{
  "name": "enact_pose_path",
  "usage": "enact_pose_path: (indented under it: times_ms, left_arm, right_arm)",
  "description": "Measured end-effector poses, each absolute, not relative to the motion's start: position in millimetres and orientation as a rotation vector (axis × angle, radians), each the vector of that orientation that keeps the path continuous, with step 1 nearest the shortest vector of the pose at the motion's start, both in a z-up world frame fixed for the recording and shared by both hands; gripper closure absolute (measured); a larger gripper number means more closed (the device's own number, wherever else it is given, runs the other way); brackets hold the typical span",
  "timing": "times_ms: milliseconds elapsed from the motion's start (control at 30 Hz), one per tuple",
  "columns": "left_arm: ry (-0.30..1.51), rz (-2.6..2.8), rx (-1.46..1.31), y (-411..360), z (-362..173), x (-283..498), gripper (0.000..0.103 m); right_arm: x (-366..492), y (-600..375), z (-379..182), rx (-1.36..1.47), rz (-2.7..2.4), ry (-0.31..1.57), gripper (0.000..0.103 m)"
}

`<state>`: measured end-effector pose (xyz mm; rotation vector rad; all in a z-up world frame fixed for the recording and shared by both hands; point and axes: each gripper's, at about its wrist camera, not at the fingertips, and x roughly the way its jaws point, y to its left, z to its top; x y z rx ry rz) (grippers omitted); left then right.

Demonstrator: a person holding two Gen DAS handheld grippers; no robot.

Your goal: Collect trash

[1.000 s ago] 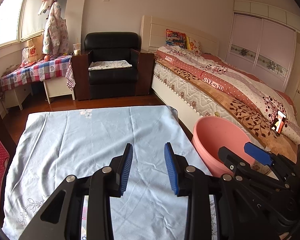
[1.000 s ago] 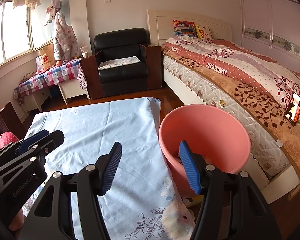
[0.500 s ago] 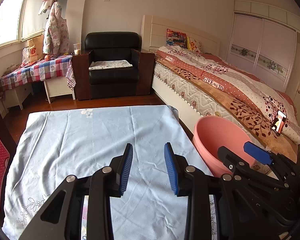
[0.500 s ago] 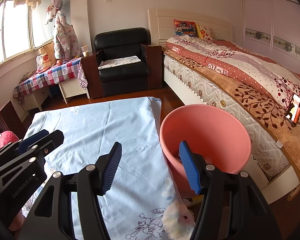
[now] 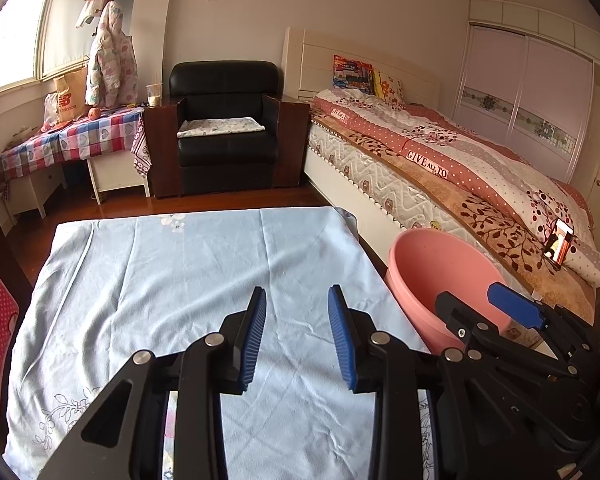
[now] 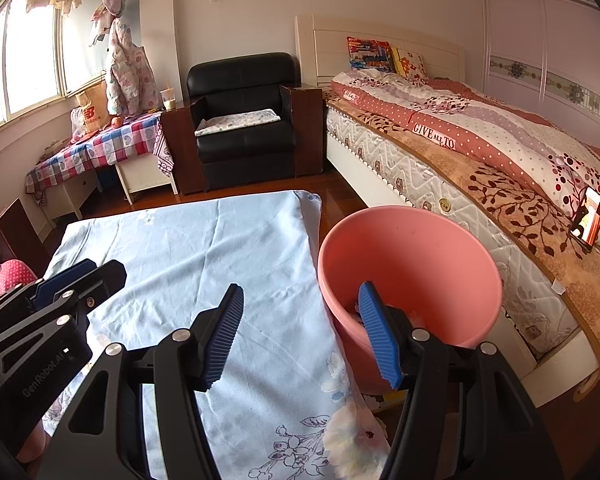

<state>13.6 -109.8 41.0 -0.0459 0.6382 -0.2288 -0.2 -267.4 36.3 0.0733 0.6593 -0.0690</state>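
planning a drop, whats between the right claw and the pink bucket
Nothing: in the right wrist view the open right claw reaches the bucket, one finger over its rim, the other over the blue cloth.

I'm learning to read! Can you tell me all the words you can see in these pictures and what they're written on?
"GIVE ALL TO": on the red band of the quilt on the bed.
"GenRobot.AI": on the black body of the left gripper, seen from the right wrist.
"New Balance" logo: on the paper bag by the window, small and blurry.
The bright pillow has print too small to read.
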Motion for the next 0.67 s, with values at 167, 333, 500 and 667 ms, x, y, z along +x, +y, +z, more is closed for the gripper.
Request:
enact_pose_path:
  times_ms: [167,333,500,667]
  left_arm:
    - [0.639,-0.229,-0.047,-110,41,13,0.071]
    - [0.640,-0.227,-0.049,-110,39,13,0.071]
    - [0.652,-0.226,-0.047,-115,31,14,0.071]
    - [0.655,-0.229,-0.045,-116,29,15,0.071]
  right_arm:
    - [0,-267,37,0.072,-0.070,0.661,0.042]
    - [0,-267,36,0.071,-0.071,0.660,0.042]
    - [0,-268,36,0.070,-0.074,0.661,0.042]
    - [0,-270,35,0.071,-0.075,0.661,0.042]
